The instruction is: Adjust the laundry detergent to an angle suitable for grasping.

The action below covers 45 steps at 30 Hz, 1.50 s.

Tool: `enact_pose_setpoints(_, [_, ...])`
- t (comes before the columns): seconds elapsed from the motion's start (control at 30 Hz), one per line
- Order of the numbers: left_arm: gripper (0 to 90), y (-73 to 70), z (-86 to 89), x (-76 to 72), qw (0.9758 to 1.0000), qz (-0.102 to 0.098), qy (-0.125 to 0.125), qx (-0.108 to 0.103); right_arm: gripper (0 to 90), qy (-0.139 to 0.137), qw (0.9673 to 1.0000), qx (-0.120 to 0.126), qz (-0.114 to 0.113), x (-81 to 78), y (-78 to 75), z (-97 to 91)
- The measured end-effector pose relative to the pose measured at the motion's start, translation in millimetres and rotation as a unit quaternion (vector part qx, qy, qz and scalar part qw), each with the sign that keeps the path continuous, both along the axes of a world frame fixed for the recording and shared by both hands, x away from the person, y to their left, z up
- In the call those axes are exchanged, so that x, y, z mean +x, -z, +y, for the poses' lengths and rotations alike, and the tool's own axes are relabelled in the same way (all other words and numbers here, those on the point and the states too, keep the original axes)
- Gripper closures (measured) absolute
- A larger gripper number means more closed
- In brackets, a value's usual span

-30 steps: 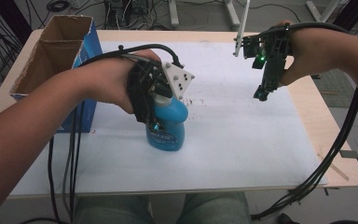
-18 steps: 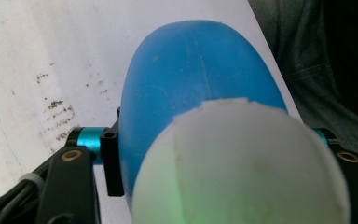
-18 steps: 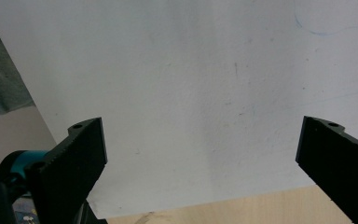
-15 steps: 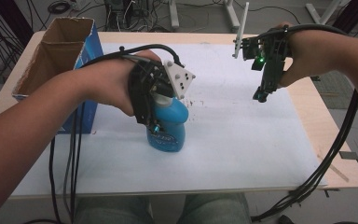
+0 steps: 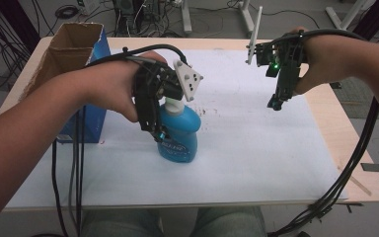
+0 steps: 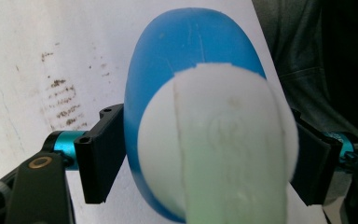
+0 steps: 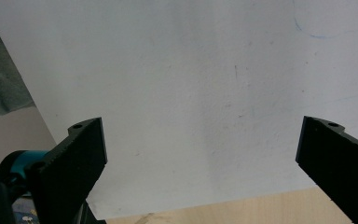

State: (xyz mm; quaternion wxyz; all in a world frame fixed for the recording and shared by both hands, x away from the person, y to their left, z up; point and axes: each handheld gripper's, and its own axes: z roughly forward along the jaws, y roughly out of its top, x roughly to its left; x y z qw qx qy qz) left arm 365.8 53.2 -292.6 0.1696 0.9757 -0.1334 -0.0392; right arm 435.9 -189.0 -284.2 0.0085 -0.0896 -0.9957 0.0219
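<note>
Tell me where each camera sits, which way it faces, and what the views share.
High view: above the person's side, looking forward and down on the table; both forearms, left hand-held gripper, right hand-held gripper.
Left gripper view: on the left hand-held gripper, looking down on the blue bottle; jaws flank it, just been opening.
Right gripper view: on the right hand-held gripper, facing the bare white sheet.
Shared: the blue bottle, in the high and left gripper views.

My left claw (image 5: pixel 159 134) points down, its jaws having just been opening; my right claw (image 5: pixel 275 102) hangs raised, tilted downward, jaws spread wide apart.
</note>
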Motion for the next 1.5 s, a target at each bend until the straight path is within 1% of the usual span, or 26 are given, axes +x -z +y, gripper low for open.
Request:
enact_pose_setpoints(0.07, [21.0, -1.6, 2.0, 0.3, 1.0, 0.003, -0.003, 0.008, 0.9, 0.002, 1.0, 0.001, 0.001, -0.1, 0.3, 0.4])
enact_pose_setpoints(0.2, [18.4, -5.6, 7.4, 1.0, 0.9997, 0.002, -0.016, 0.019, 0.9, 0.003, 1.0, 0.0, 0.001, 0.4, 1.3, 1.3])
enact_pose_setpoints(0.23, [17.7, -7.9, 10.3, 1.3, 0.9994, 0.006, -0.025, 0.023, 0.9, -0.003, 1.0, 0.002, 0.002, 2.0, 1.6, 1.5])
enact_pose_setpoints(0.33, [16.8, -10.7, 12.8, 1.7, 0.9992, 0.005, -0.028, 0.03, 0.9, -0.001, 1.0, 0.004, 0.001, 2.6, 1.5, 2.2])
enact_pose_setpoints(0.37, [16.8, -11.8, 14.2, 1.8, 0.9989, 0.008, -0.032, 0.032, 0.9, -0.001, 1.0, 0.005, 0.002, 2.9, 1.4, 2.5])
enact_pose_setpoints(0.5, [14.9, -15.7, 18.7, 2.6, 0.9978, 0.008, -0.043, 0.05, 0.9, -0.001, 1.0, 0.007, 0.002, 4.0, 0.7, 3.5])
enact_pose_setpoints(0.53, [11.9, -16.4, 20.0, 2.6, 0.9973, 0.007, -0.047, 0.056, 0.9, -0.003, 1.0, 0.009, 0.0, 4.4, 0.9, 4.1])
enact_pose_setpoints(0.57, [11.7, -18.2, 22.9, 3.0, 0.9962, 0.006, -0.056, 0.066, 0.8, -0.003, 1.0, 0.009, 0.0, 4.3, 0.8, 4.3])
enact_pose_setpoints(0.6, [11.6, -18.2, 22.9, 3.0, 0.9962, 0.006, -0.056, 0.066, 0.8, -0.003, 1.0, 0.009, 0.0, 4.3, 0.8, 4.3])
enact_pose_setpoints(0.7, [9.1, -20.9, 28.0, 4.3, 0.9945, 0.006, -0.068, 0.079, 0.9, -0.003, 1.0, 0.009, 0.001, 4.6, 1.0, 5.2])
enact_pose_setpoints(0.77, [9.1, -23.1, 31.3, 5.7, 0.9936, 0.008, -0.076, 0.083, 0.9, -0.008, 0.9999, 0.01, -0.001, 5.4, 0.9, 5.9])
enact_pose_setpoints(0.8, [9.1, -24.2, 33.2, 6.0, 0.9929, 0.009, -0.083, 0.085, 0.8, -0.004, 0.9999, 0.013, -0.001, 5.0, 0.8, 6.2])
enact_pose_setpoints(0.87, [8.9, -27.0, 36.1, 7.3, 0.9921, 0.008, -0.087, 0.09, 0.9, -0.003, 0.9999, 0.013, -0.001, 5.1, -0.5, 7.0])
enact_pose_setpoints(0.9, [7.3, -28.4, 38.0, 7.6, 0.9915, 0.005, -0.091, 0.093, 0.9, -0.01, 0.9998, 0.015, -0.002, 6.2, -0.7, 6.8])
enact_pose_setpoints(0.93, [6.6, -29.3, 39.5, 8.3, 0.991, 0.006, -0.094, 0.095, 0.9, -0.006, 0.9999, 0.015, -0.002, 5.8, -1.3, 7.4])
enact_pose_setpoints(1.03, [6.3, -32.4, 44.0, 9.5, 0.9893, 0.007, -0.103, 0.102, 0.9, -0.013, 0.9998, 0.017, -0.003, 6.7, -2.2, 8.1])
enact_pose_setpoints(1.07, [5.6, -33.0, 45.8, 10.0, 0.9889, 0.007, -0.107, 0.103, 0.9, -0.006, 0.9998, 0.017, -0.004, 5.7, -2.6, 9.1])
enact_pose_setpoints(1.1, [5.5, -33.6, 47.5, 10.9, 0.9886, 0.007, -0.109, 0.104, 0.9, -0.008, 0.9998, 0.018, -0.004, 5.8, -2.9, 9.5])
enact_pose_setpoints(1.17, [5.5, -34.6, 50.7, 12.3, 0.9873, 0.01, -0.116, 0.107, 0.9, -0.014, 0.9997, 0.018, -0.003, 6.4, -3.3, 10.4])
enact_pose_setpoints(1.23, [1.8, -35.0, 53.4, 13.4, 0.9855, 0.007, -0.127, 0.112, 0.9, -0.013, 0.9997, 0.019, -0.002, 6.1, -4.0, 11.3])
enact_pose_setpoints(1.27, [1.7, -35.0, 53.4, 13.4, 0.9855, 0.007, -0.127, 0.112, 0.9, -0.013, 0.9997, 0.019, -0.002, 6.1, -4.0, 11.3])
enact_pose_setpoints(1.3, [1.7, -36.9, 56.0, 15.1, 0.9842, 0.01, -0.13, 0.12, 0.9, -0.014, 0.9997, 0.021, -0.003, 6.3, -4.0, 11.6])
enact_pose_setpoints(1.37, [1.7, -39.4, 57.8, 15.9, 0.9833, 0.009, -0.136, 0.121, 0.9, -0.02, 0.9996, 0.022, -0.004, 6.6, -6.4, 12.9])
enact_pose_setpoints(1.43, [1.7, -44.3, 59.5, 17.6, 0.9823, 0.007, -0.14, 0.123, 0.9, -0.019, 0.9995, 0.024, -0.004, 6.1, -8.3, 14.0])
enact_pose_setpoints(1.47, [1.7, -44.3, 59.5, 17.6, 0.9823, 0.007, -0.14, 0.123, 0.9, -0.019, 0.9995, 0.024, -0.004, 6.1, -8.3, 14.0])
enact_pose_setpoints(1.5, [1.7, -45.8, 59.7, 17.7, 0.9818, 0.007, -0.142, 0.125, 0.9, -0.021, 0.9995, 0.025, -0.005, 6.4, -9.6, 15.0])
